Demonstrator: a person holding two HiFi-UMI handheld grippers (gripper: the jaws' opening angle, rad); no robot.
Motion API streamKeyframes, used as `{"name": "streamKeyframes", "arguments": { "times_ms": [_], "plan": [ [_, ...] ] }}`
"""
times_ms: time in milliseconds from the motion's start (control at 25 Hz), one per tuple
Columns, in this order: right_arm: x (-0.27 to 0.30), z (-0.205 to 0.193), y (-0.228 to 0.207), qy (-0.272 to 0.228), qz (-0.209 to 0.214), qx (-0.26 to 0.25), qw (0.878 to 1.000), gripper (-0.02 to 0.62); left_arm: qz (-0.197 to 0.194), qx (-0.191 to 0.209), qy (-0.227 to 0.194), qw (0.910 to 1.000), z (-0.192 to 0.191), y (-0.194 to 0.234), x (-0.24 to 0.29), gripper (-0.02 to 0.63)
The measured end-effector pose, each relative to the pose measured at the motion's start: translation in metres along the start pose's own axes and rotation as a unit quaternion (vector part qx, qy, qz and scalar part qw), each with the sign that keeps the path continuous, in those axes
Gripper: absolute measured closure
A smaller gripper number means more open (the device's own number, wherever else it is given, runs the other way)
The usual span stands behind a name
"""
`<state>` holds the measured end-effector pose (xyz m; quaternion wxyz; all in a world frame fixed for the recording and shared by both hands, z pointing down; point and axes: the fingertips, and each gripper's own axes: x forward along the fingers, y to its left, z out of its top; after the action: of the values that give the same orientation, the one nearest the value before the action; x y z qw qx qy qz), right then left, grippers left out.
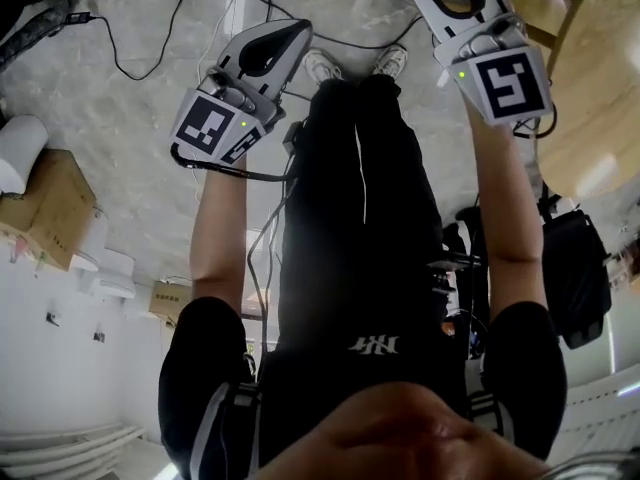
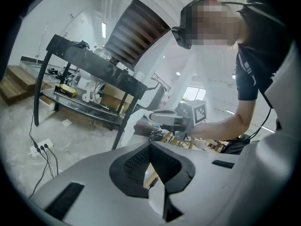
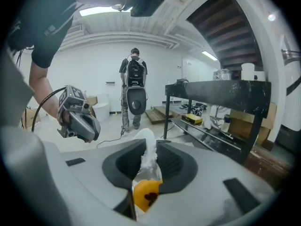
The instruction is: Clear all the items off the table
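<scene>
As the person stands with both arms stretched out in front, I can see a gripper in each hand, the two well apart from each other. On the right gripper (image 3: pixel 150 147) the jaws are clamped on a small packet (image 3: pixel 145 192). Its yellow-orange lower part, which has a dark mark on it, sits deep between the pads, and its crumpled white top sticks out past the tips. The packet is up in the air in that grip, not lying on any table. On the left gripper (image 2: pixel 151 147) the jaws are pressed together with nothing between them.

Off to one side stands a black table (image 2: pixel 94 65) on slanted legs. Its lower shelf (image 2: pixel 110 119) carries a yellow box (image 2: pixel 66 91) among other small things I cannot make out. A white roll (image 3: pixel 248 72) stands on the tabletop. On the pale floor (image 2: pixel 80 140) near the table legs lies a power strip (image 2: pixel 40 148) with its cord trailing away.

Further back in the room a second person (image 3: pixel 135 86) stands facing away, wearing a backpack. Seen from the head view, a round wooden top (image 1: pixel 600 98) lies just beside the right gripper, and a cardboard box (image 1: pixel 45 208) sits at the far left. Black cables (image 1: pixel 150 48) wander across the floor.
</scene>
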<state>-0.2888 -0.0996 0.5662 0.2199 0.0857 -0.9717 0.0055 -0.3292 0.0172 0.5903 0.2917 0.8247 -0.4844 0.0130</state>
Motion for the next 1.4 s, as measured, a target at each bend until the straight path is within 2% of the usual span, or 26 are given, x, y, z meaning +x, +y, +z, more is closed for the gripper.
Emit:
{"name": "streamKeyframes", "arguments": {
  "times_ms": [240,440,680,1160,1400],
  "plan": [
    [0.038,-0.065,0.007,0.012,0.012,0.033,0.999,0.522,0.014,0.002,0.007,0.9999,-0.029,0.035,0.024,0.597],
    [0.057,-0.118,0.023,0.034,0.031,0.047,0.998,0.522,0.0,0.001,0.017,0.9999,-0.061,0.045,0.046,0.597],
    [0.084,-0.176,0.007,0.043,0.03,0.047,0.998,0.522,-0.001,0.005,0.026,0.9996,-0.102,0.068,0.075,0.597],
    [0.135,-0.261,-0.003,0.054,0.04,0.063,0.996,0.522,0.015,0.022,0.034,0.9991,-0.159,0.129,0.111,0.597],
    [0.149,-0.29,-0.004,0.057,0.038,0.056,0.996,0.518,0.012,0.038,0.034,0.9986,-0.18,0.135,0.119,0.597]
  ]
}}
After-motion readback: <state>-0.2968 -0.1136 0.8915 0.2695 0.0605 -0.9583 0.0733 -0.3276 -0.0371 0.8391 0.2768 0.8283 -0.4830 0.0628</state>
